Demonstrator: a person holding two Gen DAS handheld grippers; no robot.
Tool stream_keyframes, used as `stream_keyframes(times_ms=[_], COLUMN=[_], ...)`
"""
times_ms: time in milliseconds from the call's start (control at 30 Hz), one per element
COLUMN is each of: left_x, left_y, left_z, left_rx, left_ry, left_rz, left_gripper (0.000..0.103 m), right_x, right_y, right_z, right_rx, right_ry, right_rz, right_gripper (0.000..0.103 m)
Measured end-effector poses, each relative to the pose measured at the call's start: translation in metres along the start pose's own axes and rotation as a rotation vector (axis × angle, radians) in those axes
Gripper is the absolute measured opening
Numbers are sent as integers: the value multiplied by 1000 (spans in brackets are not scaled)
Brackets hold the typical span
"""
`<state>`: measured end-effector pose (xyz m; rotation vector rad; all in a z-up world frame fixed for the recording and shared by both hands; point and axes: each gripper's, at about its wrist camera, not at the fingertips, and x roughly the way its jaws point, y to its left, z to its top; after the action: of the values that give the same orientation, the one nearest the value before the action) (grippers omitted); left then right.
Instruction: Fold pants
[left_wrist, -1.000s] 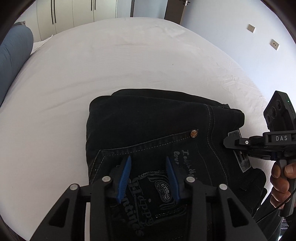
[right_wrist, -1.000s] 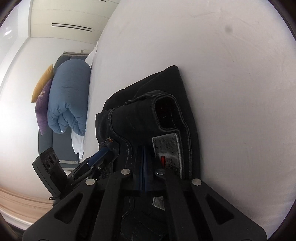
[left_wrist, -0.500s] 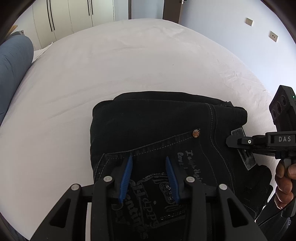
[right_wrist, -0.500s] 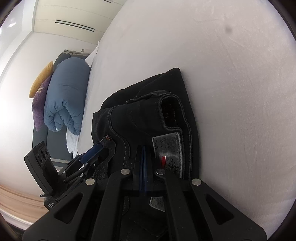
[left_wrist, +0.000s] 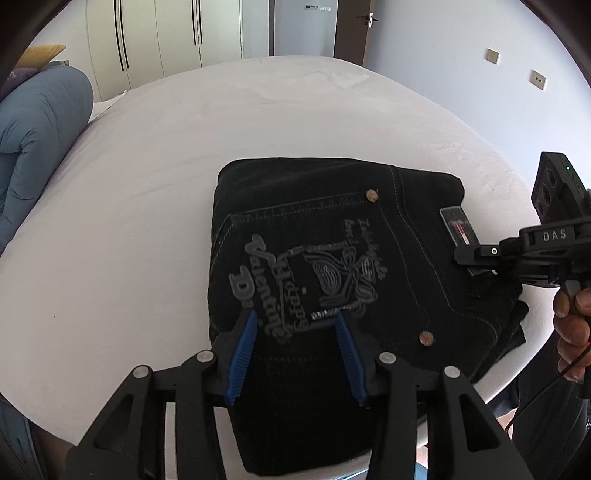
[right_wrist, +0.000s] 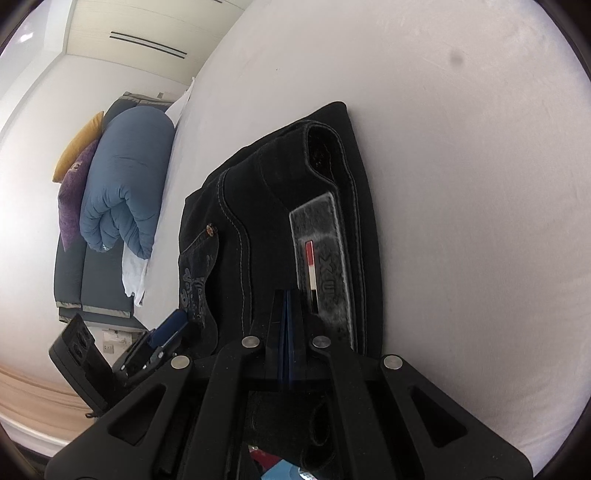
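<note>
Black denim pants (left_wrist: 332, 266) lay folded compactly on the bed (left_wrist: 147, 184). Left gripper (left_wrist: 295, 354) hovered with jaws apart; right gripper (right_wrist: 286, 314) closed, empty. Best withdraw straight, not snagging.

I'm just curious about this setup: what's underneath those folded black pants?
The folded black pants lie on a white bed sheet, which shows all around them. Their lower folded layers and the sheet directly beneath are covered, so I can't see those.
</note>
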<state>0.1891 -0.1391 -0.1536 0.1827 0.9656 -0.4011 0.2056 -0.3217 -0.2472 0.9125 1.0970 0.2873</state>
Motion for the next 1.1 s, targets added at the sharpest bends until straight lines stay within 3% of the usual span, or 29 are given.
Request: stream_keyframes(times_ms=[333, 467, 600, 700, 767, 800, 833, 867, 900, 1000, 1100], left_x=[-27, -16, -6, -19, -39, -49, -53, -54, -51, -32, -7], left_y=[-3, 5, 25, 40, 54, 63, 70, 78, 84, 97, 105], left_z=[-45, -48, -49, -44, -39, -35, -31, -26, -21, -4, 8], left_rx=[14, -18, -117, -184, -248, -276, -297, -315, -325, -320, -329], left_ry=[-34, -14, 25, 32, -13, -46, -64, -71, -68, -20, 63], left_rz=[48, 40, -37, -102, -126, -135, -132, -126, -133, -159, -271], left_gripper=[63, 76, 88, 87, 88, 95, 99, 102, 102, 102, 98], right_x=[-24, -27, -26, -36, -54, -65, -77, -86, -95, -97, -82], right_y=[-6, -20, -31, -28, -23, -20, -20, -23, -27, -36, -47], right_z=[-44, -56, -68, -74, -74, -73, -72, -70, -67, -49, -32], right_rx=[-1, 18, -31, -60, -73, -81, -81, -65, -34, 5, 52], right_ry=[-18, -40, -97, -120, -144, -169, -198, -226, -263, -239, -141], right_rz=[39, 81, 138, 131, 132, 142, 144, 139, 137, 117, 71], right_gripper=[0, 0, 0, 1, 15, 31, 64, 79, 89, 89, 87])
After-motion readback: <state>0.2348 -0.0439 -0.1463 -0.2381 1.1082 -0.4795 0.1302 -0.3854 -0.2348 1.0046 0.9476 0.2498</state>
